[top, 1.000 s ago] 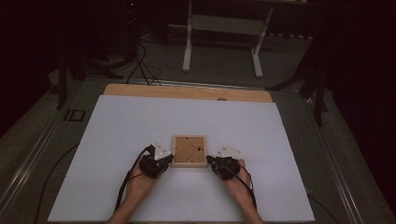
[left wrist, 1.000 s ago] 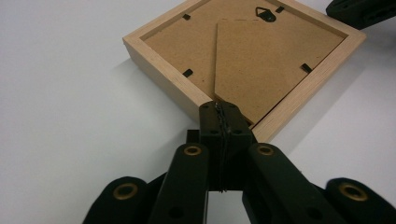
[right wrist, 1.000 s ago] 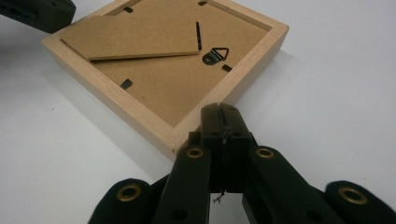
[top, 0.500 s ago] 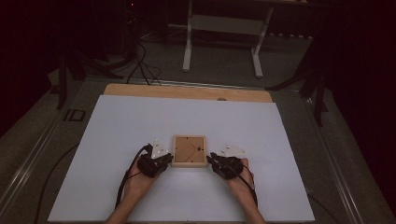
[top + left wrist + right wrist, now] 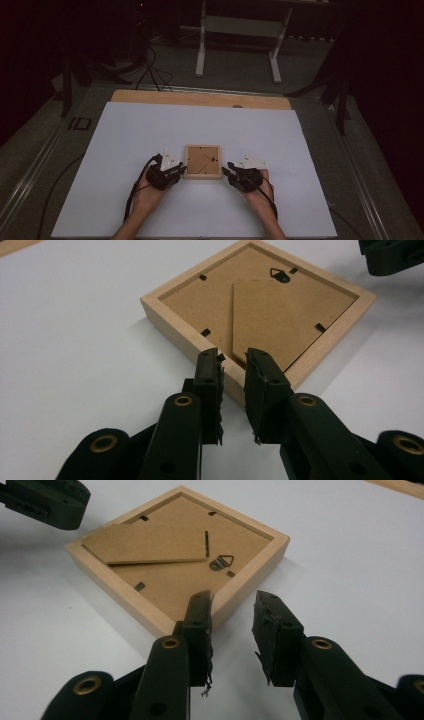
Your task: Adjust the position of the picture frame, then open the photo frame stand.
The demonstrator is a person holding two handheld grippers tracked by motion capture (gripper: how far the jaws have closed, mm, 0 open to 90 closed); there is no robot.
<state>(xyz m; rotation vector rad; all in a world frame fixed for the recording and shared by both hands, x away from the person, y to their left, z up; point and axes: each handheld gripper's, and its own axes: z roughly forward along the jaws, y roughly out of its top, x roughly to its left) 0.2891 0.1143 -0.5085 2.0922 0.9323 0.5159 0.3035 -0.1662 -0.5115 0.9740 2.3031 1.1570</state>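
Observation:
A small light-wood picture frame (image 5: pixel 202 161) lies face down on the white sheet (image 5: pixel 150 130), its brown backing board, stand flap and hanger facing up (image 5: pixel 265 305) (image 5: pixel 170 555). My left gripper (image 5: pixel 181 169) sits at the frame's near left corner. Its jaws have just been opening and stand a little apart (image 5: pixel 233 360) over the frame's rim, not pressing on it. My right gripper (image 5: pixel 227 170) is at the near right corner. Its jaws have also just been opening (image 5: pixel 232 602), and the frame's corner lies just beyond the left finger (image 5: pixel 197 617), with nothing gripped.
The white sheet covers a wooden tabletop whose bare edge (image 5: pixel 200 99) shows at the back. A white metal stand (image 5: pixel 237 30) and cables (image 5: pixel 150 65) are on the dark floor beyond. Each gripper view also catches the other gripper (image 5: pixel 392 255) (image 5: pixel 45 500) across the frame.
Both hands have stayed beside the frame. The right gripper has shifted very slightly away from it. The frame lies where it was.

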